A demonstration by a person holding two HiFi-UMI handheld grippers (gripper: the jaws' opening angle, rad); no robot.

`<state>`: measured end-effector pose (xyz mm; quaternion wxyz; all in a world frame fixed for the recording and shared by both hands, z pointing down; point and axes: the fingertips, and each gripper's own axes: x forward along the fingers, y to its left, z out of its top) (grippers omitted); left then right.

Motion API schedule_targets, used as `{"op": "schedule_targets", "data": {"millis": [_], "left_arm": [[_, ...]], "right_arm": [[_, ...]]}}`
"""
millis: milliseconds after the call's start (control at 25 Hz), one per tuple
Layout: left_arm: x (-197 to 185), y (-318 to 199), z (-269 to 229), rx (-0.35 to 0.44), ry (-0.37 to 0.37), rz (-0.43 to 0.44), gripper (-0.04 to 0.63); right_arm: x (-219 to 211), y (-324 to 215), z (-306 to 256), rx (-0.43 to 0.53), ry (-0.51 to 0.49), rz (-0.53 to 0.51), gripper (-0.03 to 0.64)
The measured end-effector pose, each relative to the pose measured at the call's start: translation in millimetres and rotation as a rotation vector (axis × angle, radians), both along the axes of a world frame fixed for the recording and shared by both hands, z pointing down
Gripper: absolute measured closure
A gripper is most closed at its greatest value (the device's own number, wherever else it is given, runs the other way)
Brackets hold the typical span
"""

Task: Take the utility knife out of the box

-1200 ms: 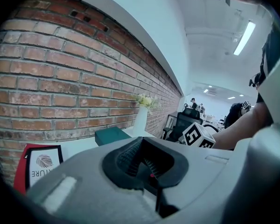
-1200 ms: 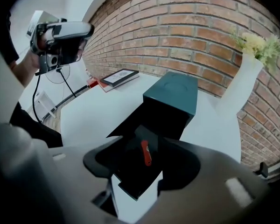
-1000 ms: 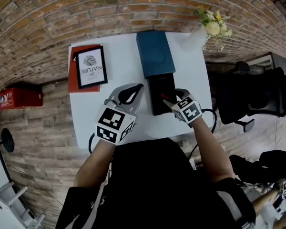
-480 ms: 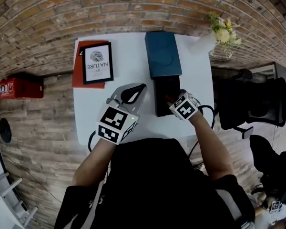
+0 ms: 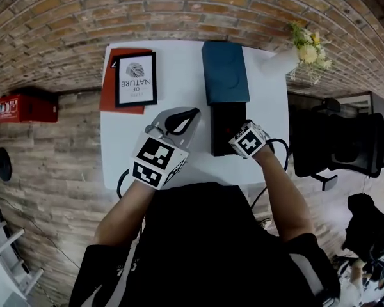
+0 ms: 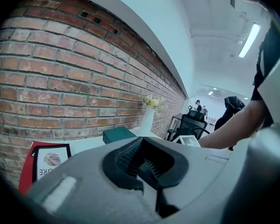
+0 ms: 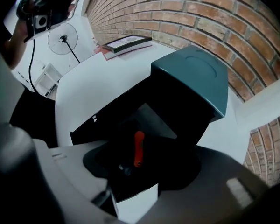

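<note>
**Clearances.** The white table (image 5: 179,91) backs onto the brick wall (image 6: 60,78) at its far edge. Its near edge faces the person. The black box (image 5: 228,117) lies open right of centre, long side running away from the person. A strip of bare top separates its near end from the near table edge. The teal lid (image 5: 225,72) lies directly beyond it, meeting the box's far end. A framed print (image 5: 136,78) rests on a red book (image 5: 112,98) at the far left corner. Between the print and the box there is a wide band of bare table. A vase of flowers (image 5: 288,59) stands at the far right corner, near the lid but apart from it. An office chair (image 5: 345,139) stands off the table's right edge.

**Grippers.** The right gripper (image 5: 235,133) points steeply down into the box. Its jaws have just been opening and are now spread wide. The utility knife (image 7: 138,148) lies on the box floor and shows in the gap between them, with neither pad pressing on it. The left gripper (image 5: 191,115) hangs over the bare band just left of the box, jaws partly apart with nothing between them.

**Count.** One box, one lid, one knife, two grippers, one print, one book, one vase.
</note>
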<state>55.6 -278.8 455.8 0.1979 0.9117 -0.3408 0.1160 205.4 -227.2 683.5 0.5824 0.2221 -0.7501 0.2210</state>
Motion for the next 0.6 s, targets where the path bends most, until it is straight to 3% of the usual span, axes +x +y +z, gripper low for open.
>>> {"op": "schedule_targets", "data": {"millis": [200,600], "left_arm": [[-2,0,3,-0.012,0.001,-0.007,0.588],[9,8,9,-0.028,0.024,0.010,0.588]], "right_arm": [[3,12,15,-0.039,0.097,-0.115,0.408],[-1,20,15,-0.027,0.103,-0.273,0.513]]}}
